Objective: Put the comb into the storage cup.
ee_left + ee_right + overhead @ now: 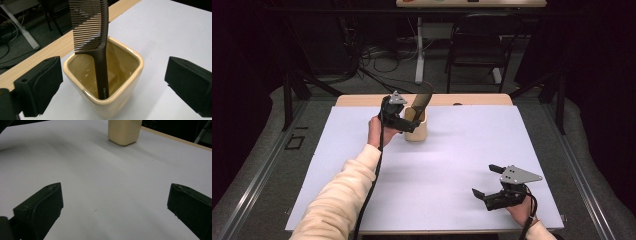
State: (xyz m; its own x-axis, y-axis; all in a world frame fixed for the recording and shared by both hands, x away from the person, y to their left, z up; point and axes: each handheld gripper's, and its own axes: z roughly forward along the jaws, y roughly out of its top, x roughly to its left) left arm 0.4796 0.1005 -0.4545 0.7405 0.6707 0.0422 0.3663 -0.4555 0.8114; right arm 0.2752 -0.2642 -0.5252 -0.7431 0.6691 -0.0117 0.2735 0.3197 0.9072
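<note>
Left gripper view: comb (98,50) untouched between fingers (40,85).

cream sleeve (339,197), black gripper (492,184), grey three-cornered plate (518,174), black cable (368,195)

A white sheet (452,165) is being carried by the wooden desk (362,100), while a black chair (474,47), a white leg (419,55) of another desk and tangled cables (377,62) are being seen on the grey floor beyond.
</note>
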